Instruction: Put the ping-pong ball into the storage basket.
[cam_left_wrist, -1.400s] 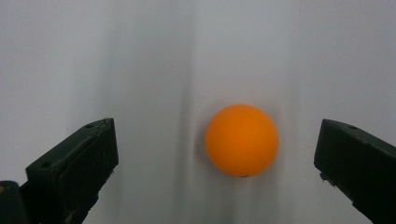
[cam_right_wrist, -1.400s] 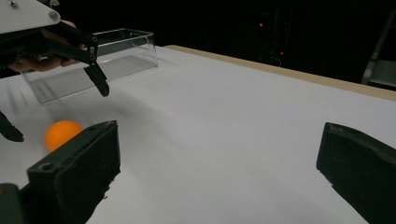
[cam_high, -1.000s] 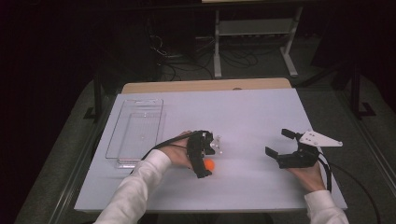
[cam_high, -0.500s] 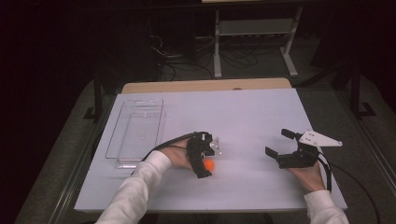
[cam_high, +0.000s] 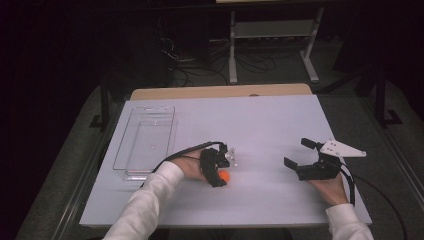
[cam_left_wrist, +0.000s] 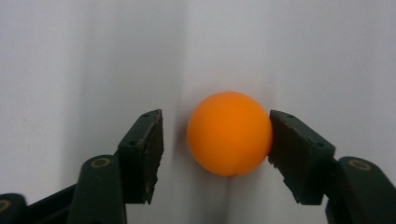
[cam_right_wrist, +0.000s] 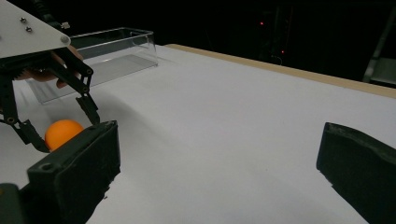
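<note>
Dark room all around, with a metal stand and loose cables on the floor at the top of the high view, and a white-covered table (cam_high: 280, 125) taking up the middle of the frame. A clear plastic tray (cam_high: 145, 140) sits at the left centre of the table, well apart from both hands.

Just below the centre of the high view lies a small orange ball (cam_high: 225, 176) on the white cover, with the left tongs (cam_high: 222, 172) set around it, held in a white-sleeved hand that comes in from the lower left. In the left gripper view the orange ball (cam_left_wrist: 229, 133) sits in the middle of the frame between the two black jaws: the jaw at the right of the frame touches its side, while the jaw at the left stands just off it with a sliver of white showing between. The jaws have just been closing in on the ball, and the grip is not yet made on both sides.

At the lower right of the high view the right tongs (cam_high: 296, 154) rest near the table with jaws spread wide and nothing between them. In the right gripper view the ball (cam_right_wrist: 63, 133) shows at the left edge, and the tray (cam_right_wrist: 112, 46) in the upper left.
</note>
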